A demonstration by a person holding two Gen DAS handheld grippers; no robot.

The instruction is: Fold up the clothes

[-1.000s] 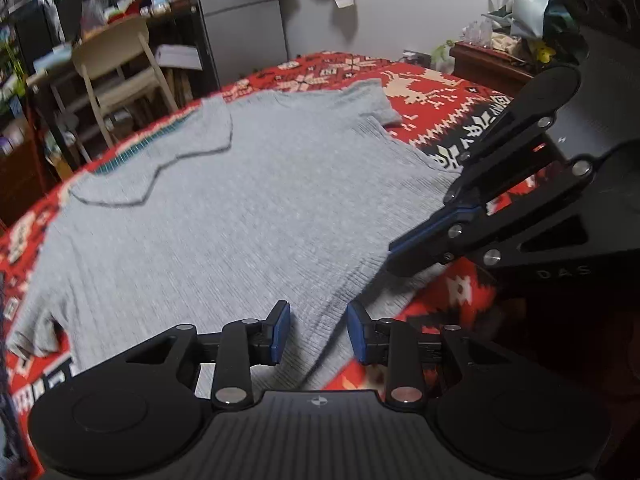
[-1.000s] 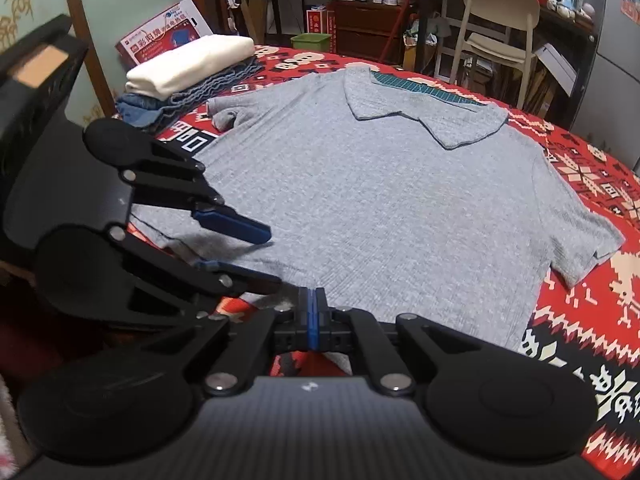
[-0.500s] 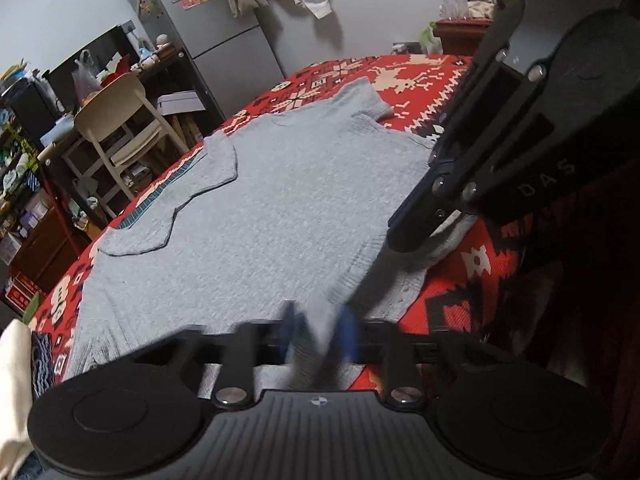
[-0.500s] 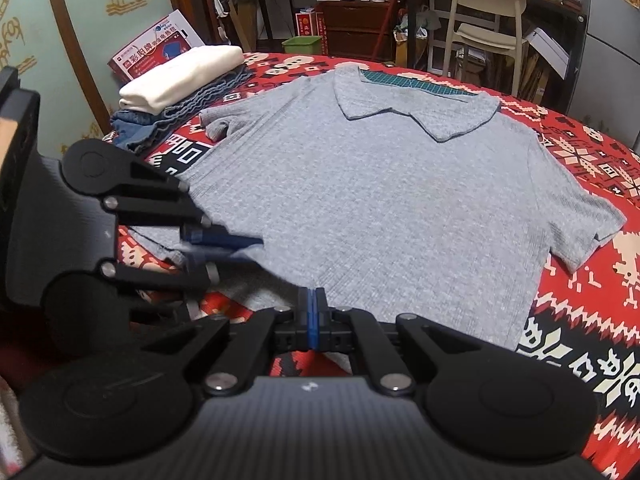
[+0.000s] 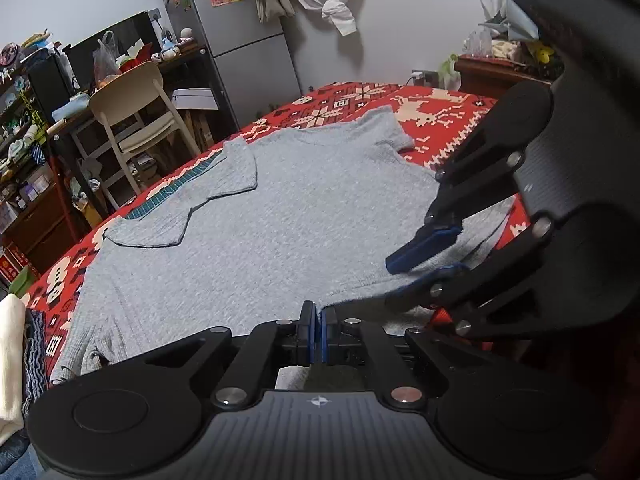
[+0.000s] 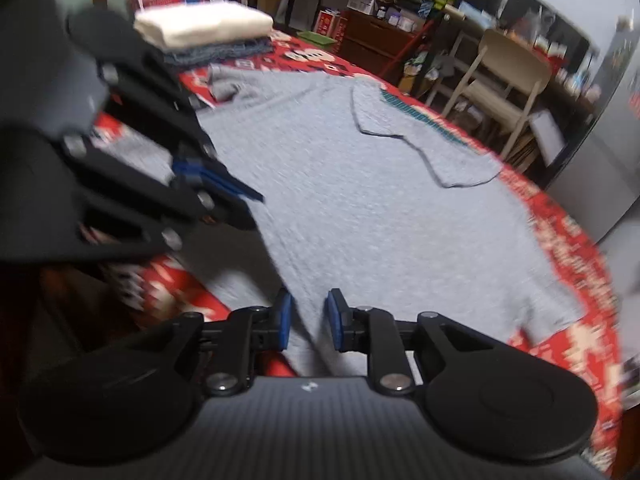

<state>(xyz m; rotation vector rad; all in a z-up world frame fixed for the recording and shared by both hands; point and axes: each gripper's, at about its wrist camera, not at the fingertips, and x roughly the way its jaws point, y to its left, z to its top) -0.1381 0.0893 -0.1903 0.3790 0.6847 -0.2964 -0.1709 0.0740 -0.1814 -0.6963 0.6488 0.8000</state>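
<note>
left wrist view: the grey shirt [image 5: 280, 232], spread flat on the red patterned bed cover [image 5: 440, 120], is pinched at its hem by the closed left gripper [image 5: 319, 334], while the right gripper [image 6: 308, 320] is seen parted around the hem.

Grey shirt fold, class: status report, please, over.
Left tool shut on the grey shirt hem. Right tool open, hem between its fingers. Shirt flat on red blanket. Nothing in the way.

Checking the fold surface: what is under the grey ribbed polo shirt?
The grey ribbed polo shirt lies on a red patterned blanket showing around its edges; whatever lies beneath the middle is covered.
</note>
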